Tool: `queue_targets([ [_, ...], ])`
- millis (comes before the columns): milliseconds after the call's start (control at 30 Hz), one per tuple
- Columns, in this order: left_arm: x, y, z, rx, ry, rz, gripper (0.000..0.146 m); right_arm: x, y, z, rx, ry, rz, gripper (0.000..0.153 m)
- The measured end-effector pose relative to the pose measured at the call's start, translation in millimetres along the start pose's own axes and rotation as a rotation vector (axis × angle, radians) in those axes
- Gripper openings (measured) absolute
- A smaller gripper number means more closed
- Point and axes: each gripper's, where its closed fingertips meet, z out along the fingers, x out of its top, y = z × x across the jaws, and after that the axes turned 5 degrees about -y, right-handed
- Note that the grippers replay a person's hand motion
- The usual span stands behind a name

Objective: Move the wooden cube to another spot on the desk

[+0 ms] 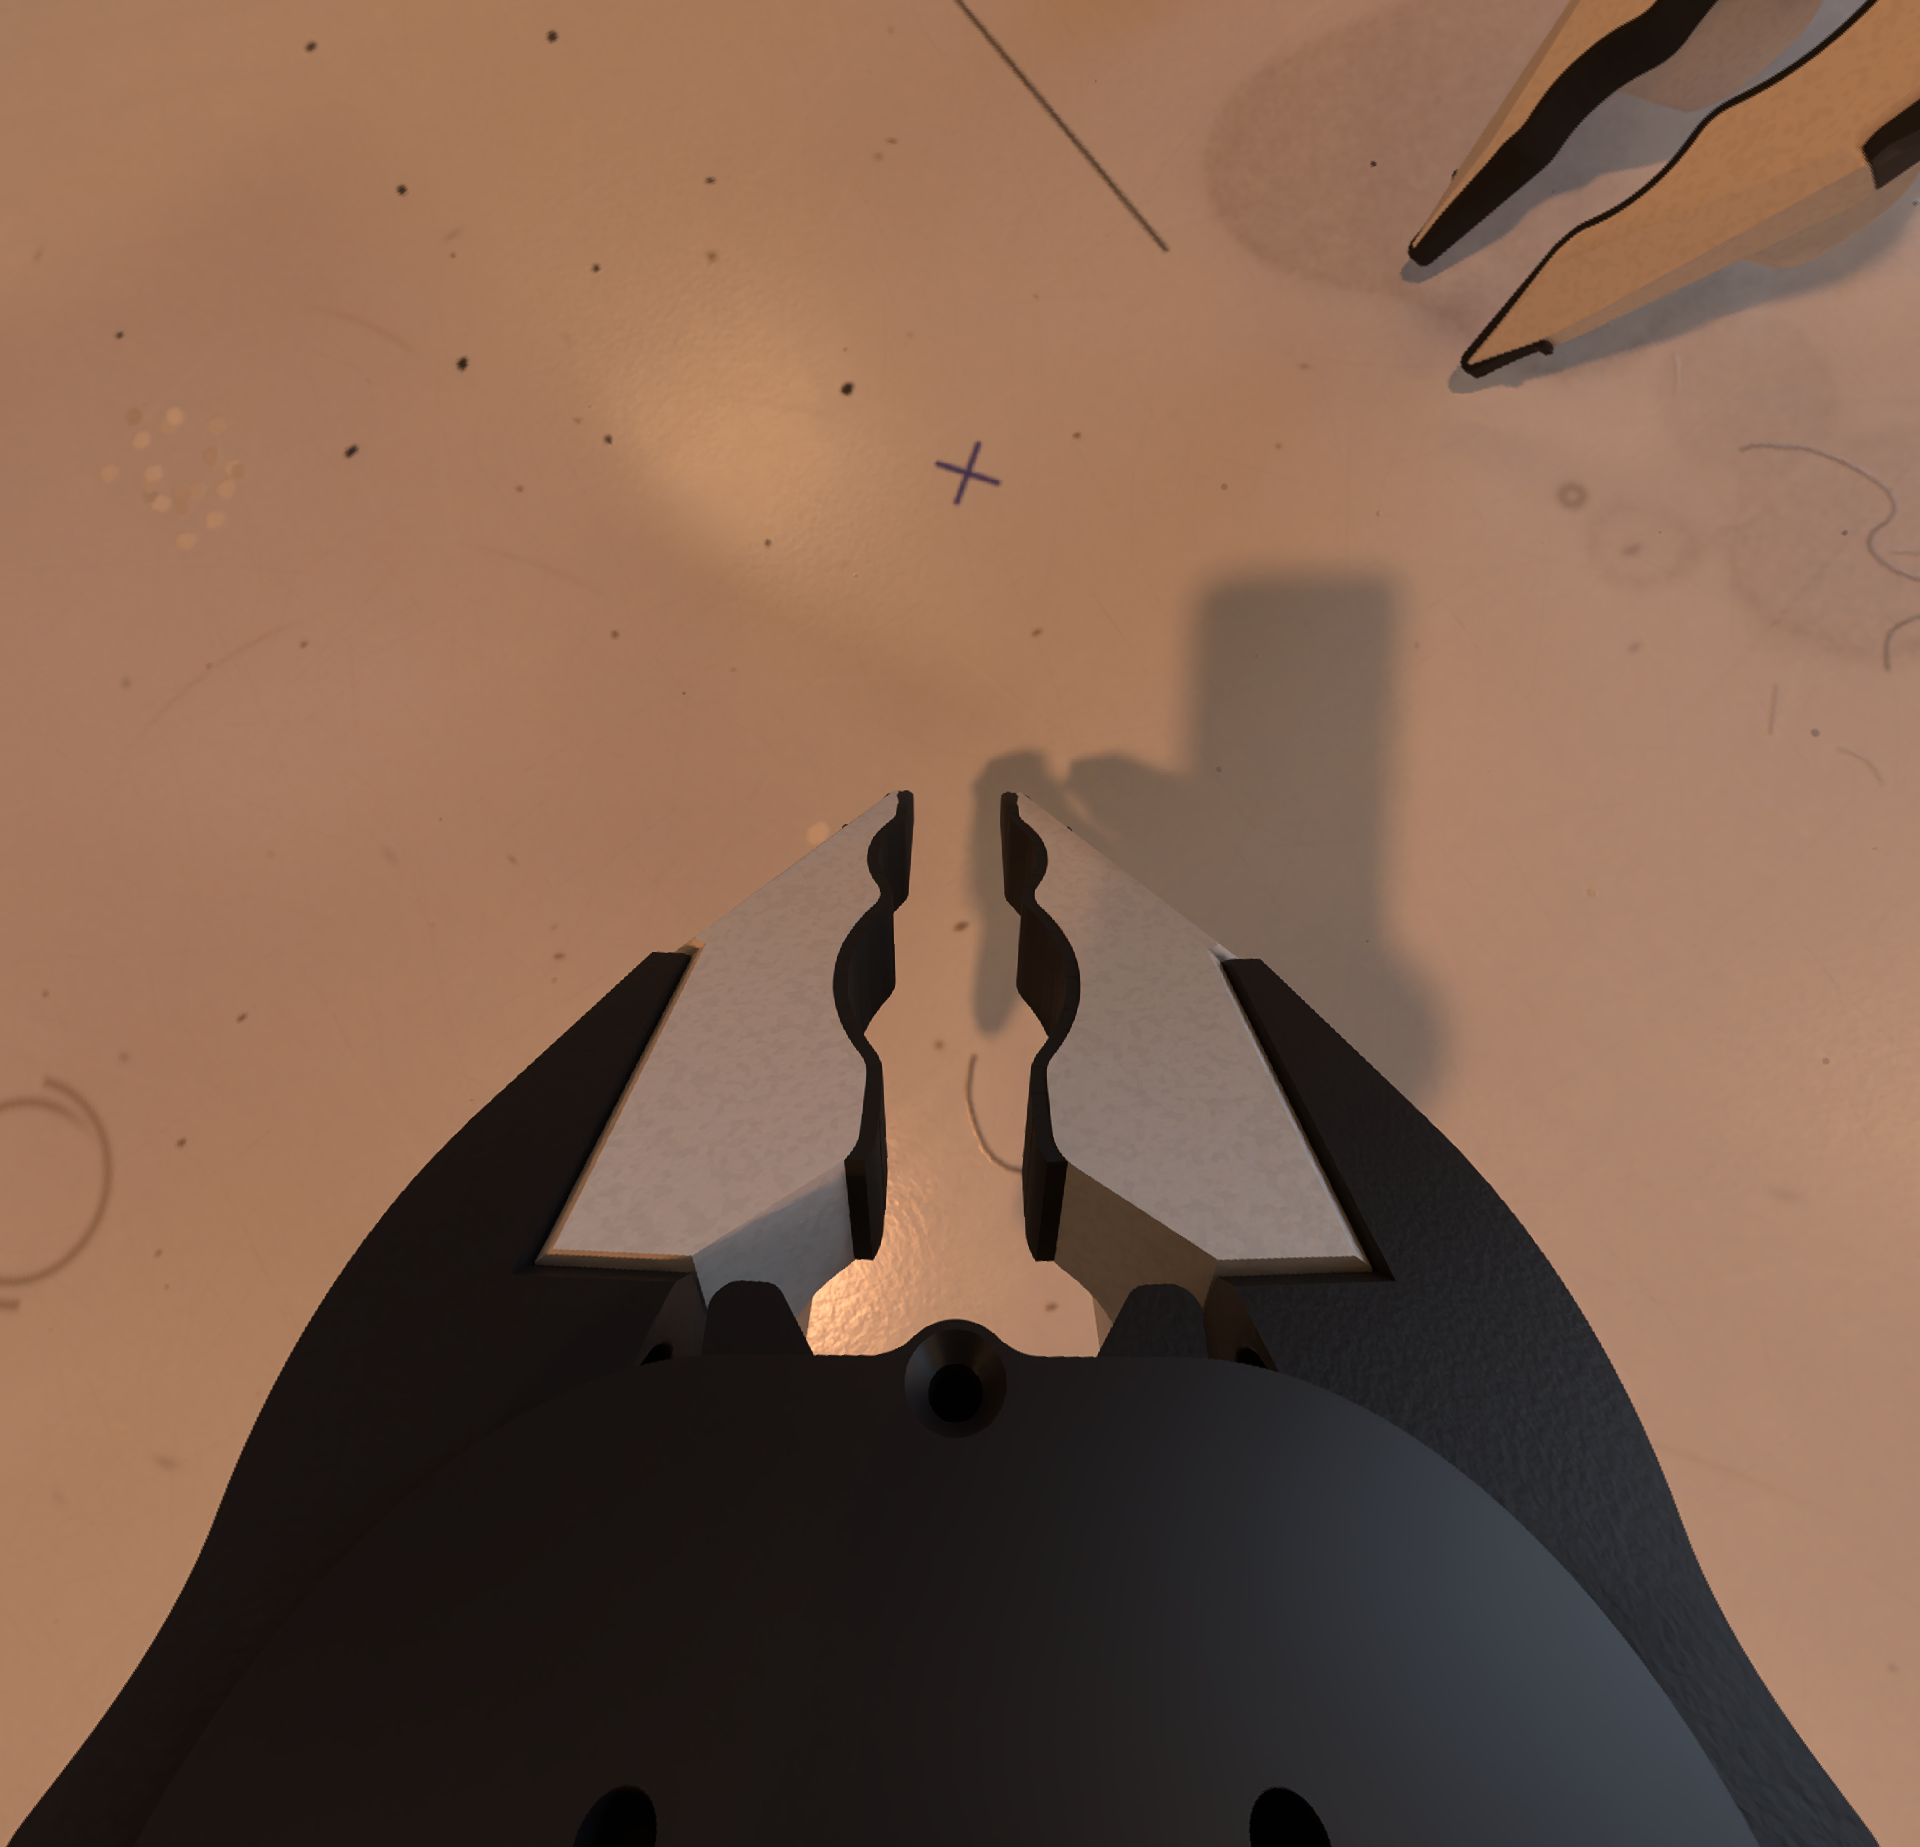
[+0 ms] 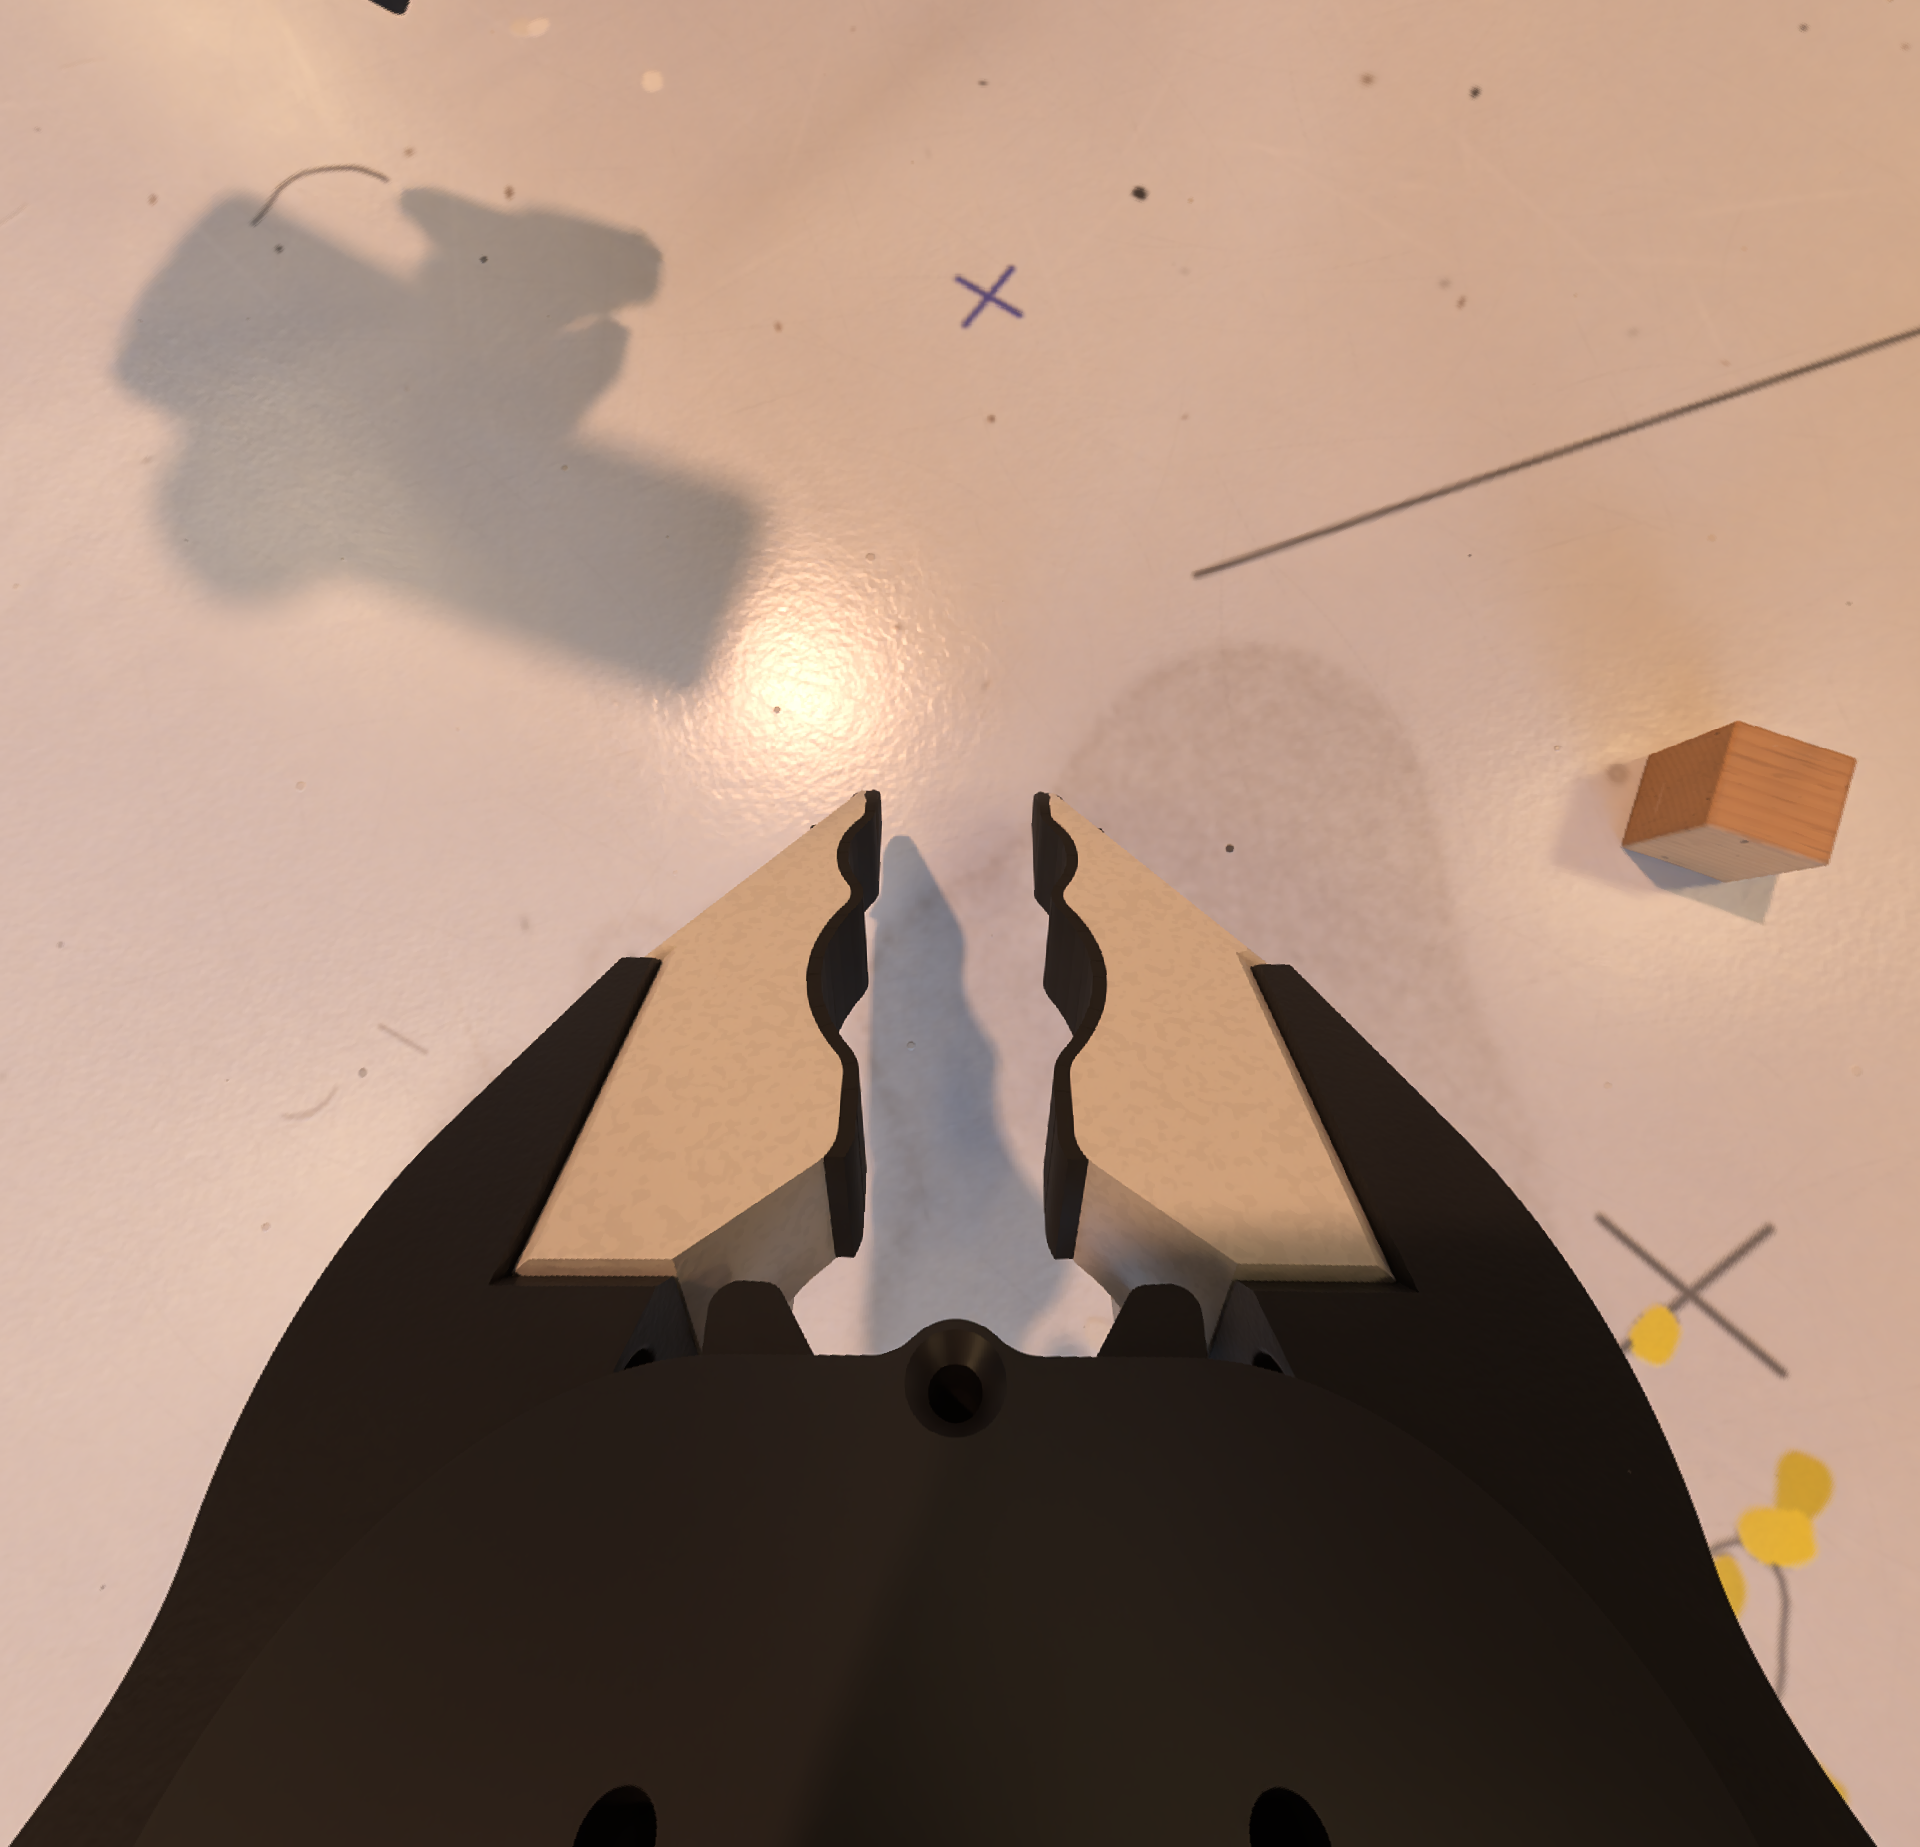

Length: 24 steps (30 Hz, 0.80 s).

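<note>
The right gripper (image 2: 956,800) hangs over the desk (image 2: 416,862), fingers apart and empty; the wooden cube (image 2: 1737,815) sits well off to its right. The left gripper (image 1: 956,800), narrowly parted and empty, looks farther from it.

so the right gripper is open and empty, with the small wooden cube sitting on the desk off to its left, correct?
Not quite: the small wooden cube sits off to the right of the right gripper, not its left, as the right wrist view shows. The gripper is open and empty, and the cube rests on the desk.
</note>
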Motion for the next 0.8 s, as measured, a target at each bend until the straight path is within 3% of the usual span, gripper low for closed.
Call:
queue_targets([
  [800,8,-27,-17,0.078,0.01,-0.012,0.017,-29,-8,-26,-0.047,0.095,0.031,0.032],
])
